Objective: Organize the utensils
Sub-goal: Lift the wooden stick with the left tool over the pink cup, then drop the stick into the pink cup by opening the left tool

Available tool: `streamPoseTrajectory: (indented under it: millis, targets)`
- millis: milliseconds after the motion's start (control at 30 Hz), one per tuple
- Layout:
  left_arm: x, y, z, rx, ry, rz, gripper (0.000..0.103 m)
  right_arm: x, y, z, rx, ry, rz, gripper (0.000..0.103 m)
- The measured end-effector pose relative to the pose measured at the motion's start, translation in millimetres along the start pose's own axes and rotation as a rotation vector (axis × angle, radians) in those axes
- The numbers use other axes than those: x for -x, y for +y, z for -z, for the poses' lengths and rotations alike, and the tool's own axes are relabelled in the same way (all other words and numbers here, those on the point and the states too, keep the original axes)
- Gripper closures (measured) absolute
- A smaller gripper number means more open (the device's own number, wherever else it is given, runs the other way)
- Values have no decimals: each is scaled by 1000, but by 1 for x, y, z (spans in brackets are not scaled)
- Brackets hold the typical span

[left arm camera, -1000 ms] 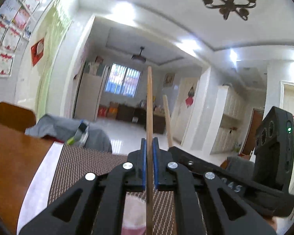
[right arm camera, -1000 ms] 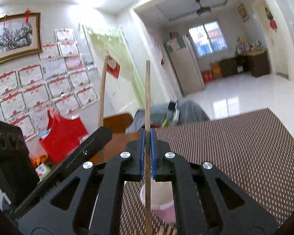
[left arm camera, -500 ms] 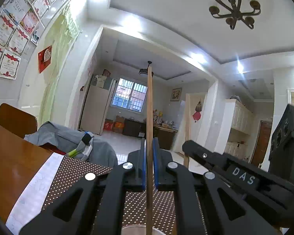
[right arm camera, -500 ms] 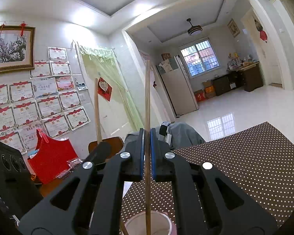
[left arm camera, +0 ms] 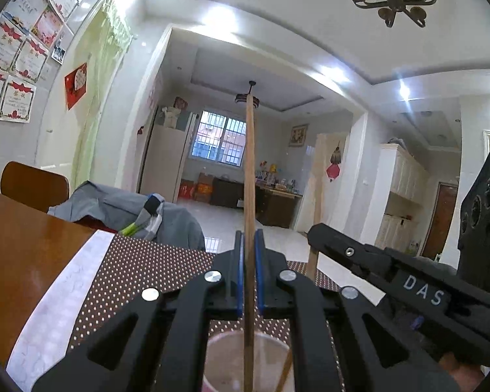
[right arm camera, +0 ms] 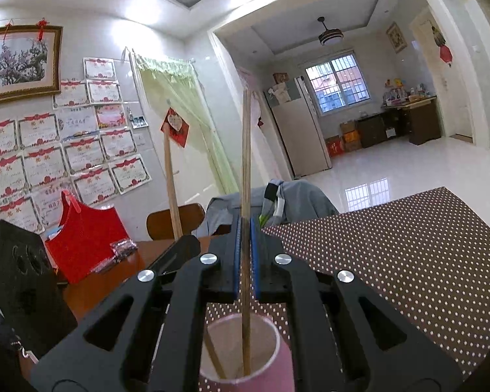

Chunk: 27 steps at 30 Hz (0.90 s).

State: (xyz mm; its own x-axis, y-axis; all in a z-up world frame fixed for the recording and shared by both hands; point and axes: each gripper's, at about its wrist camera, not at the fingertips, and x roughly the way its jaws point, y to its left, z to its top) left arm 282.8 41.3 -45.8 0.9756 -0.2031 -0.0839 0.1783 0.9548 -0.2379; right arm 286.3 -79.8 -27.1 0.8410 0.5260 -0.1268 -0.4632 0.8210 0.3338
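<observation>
My left gripper (left arm camera: 249, 243) is shut on a wooden chopstick (left arm camera: 249, 176) held upright, its lower end inside a pink cup (left arm camera: 225, 362) below the fingers. My right gripper (right arm camera: 244, 232) is shut on a second wooden chopstick (right arm camera: 246, 163), also upright, its lower end inside the same pink cup (right arm camera: 274, 356). Each gripper shows in the other's view: the right one (left arm camera: 313, 228) at the right with its chopstick (left arm camera: 317, 196), the left one (right arm camera: 187, 240) at the left with its chopstick (right arm camera: 171, 189). The two grippers stand close together over the cup.
A brown dotted placemat (right arm camera: 408, 254) covers the wooden table (left arm camera: 19, 261). A red bag (right arm camera: 85, 238) stands on the table at the left. A chair with grey clothing (left arm camera: 121, 205) is behind the table's far edge.
Both grippers have come down with their chopsticks, and the pink cup has come closer beneath them; the chopstick ends now sit inside the cup.
</observation>
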Motion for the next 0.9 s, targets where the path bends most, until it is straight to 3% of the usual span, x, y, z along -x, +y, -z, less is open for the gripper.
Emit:
streamPoseTrajectory:
  millis: [467, 567, 633, 900]
  targets:
    - [24, -4, 8, -7, 102, 24, 94, 20, 5, 25, 8, 89, 45, 96]
    - [26, -3, 11, -9, 128, 28, 82, 23, 6, 30, 6, 97, 59, 96]
    - [29, -3, 12, -11, 136, 22, 82, 25, 7, 32, 4, 106, 62, 96]
    - [45, -1, 10, 4, 163, -13, 64, 36, 8, 32, -6, 122, 102, 95]
